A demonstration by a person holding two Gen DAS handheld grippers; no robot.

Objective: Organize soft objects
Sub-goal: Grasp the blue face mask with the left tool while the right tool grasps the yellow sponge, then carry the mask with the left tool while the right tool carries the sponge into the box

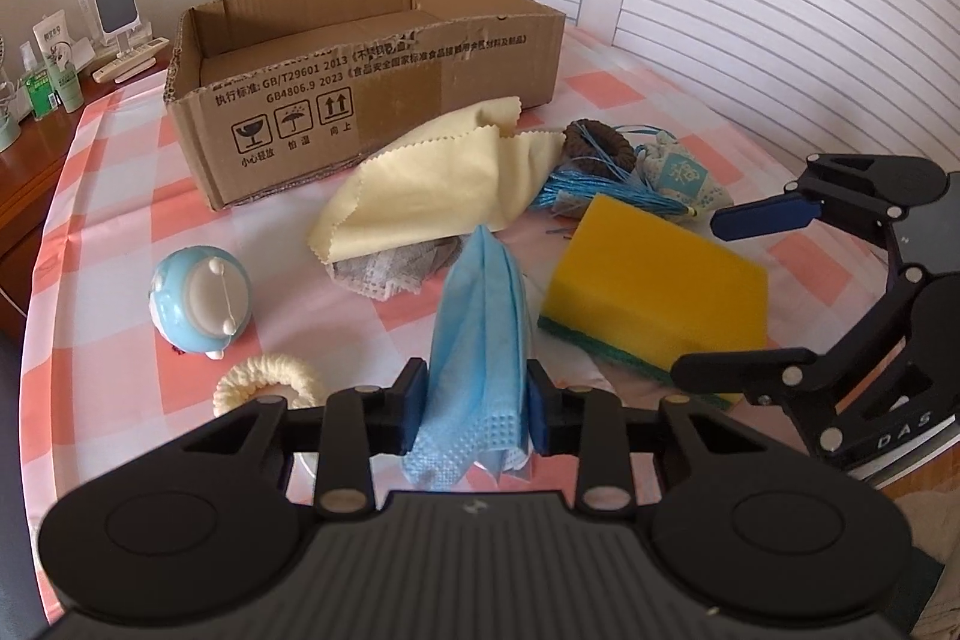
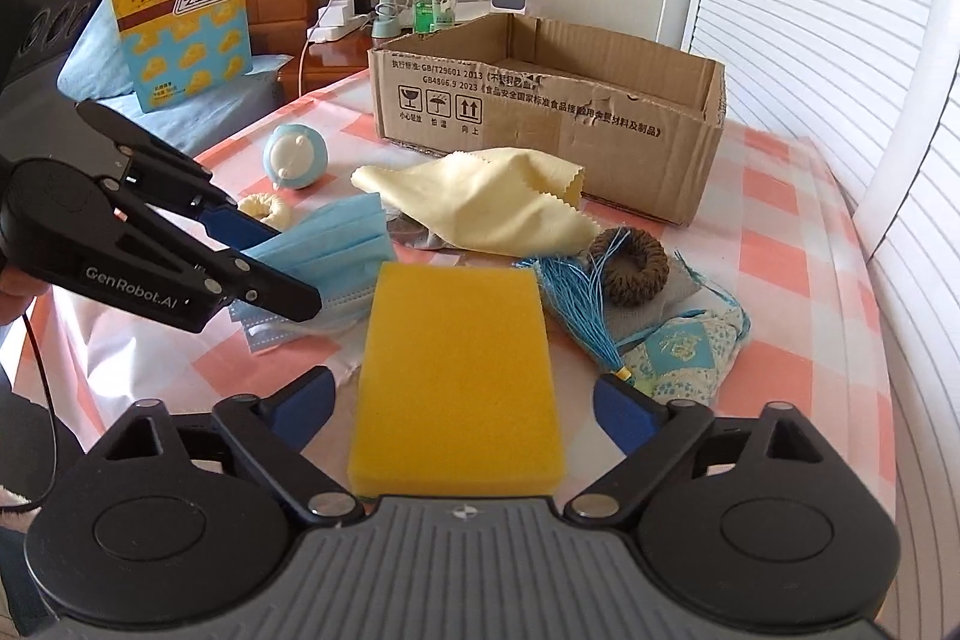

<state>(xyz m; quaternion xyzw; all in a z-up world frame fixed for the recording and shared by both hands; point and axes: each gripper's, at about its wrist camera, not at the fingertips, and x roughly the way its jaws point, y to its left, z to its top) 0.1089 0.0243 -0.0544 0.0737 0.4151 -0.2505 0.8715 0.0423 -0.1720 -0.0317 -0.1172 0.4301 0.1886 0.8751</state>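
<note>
Left gripper point(image 1: 477, 409): clamped on one blue face mask point(image 1: 480, 334), which is pinched between the two blue pads and bunched into folds; in the right wrist view the same gripper point(image 2: 273, 268) is seen at the left with the mask point(image 2: 336, 244) held in it.
Right gripper point(image 2: 462, 400): jaws spread wide apart, one pad on each side of the yellow sponge point(image 2: 459, 376), neither pad seen touching it; in the left wrist view it point(image 1: 744, 292) is seen at the right with the sponge point(image 1: 654, 304) between its fingers.
Sponges: one is counted, yellow with a green scouring layer underneath, lying flat on the tablecloth point(image 1: 108, 280).
Cloths: one pale yellow cloth point(image 1: 432, 190) with zigzag edges is seen crumpled just in front of the box; one grey mesh piece point(image 1: 390, 268) is partly covered by it.
Hair ties: two are counted, one cream point(image 1: 267, 382) near the left gripper and one brown point(image 2: 630, 268) resting on blue string.
Tassels: one blue tassel point(image 2: 579, 310) is laid beside the sponge.
Pouches: one patterned fabric pouch point(image 2: 684, 346) is seen to the right of the tassel.
Toys: one round blue-and-white toy point(image 1: 201, 301) is lying on its side, apart from the pile.
Boxes: one open cardboard box point(image 1: 372, 82) is seen at the far side of the table; no object is seen inside it.
Tablecloth: one, checked in pink and white.
</note>
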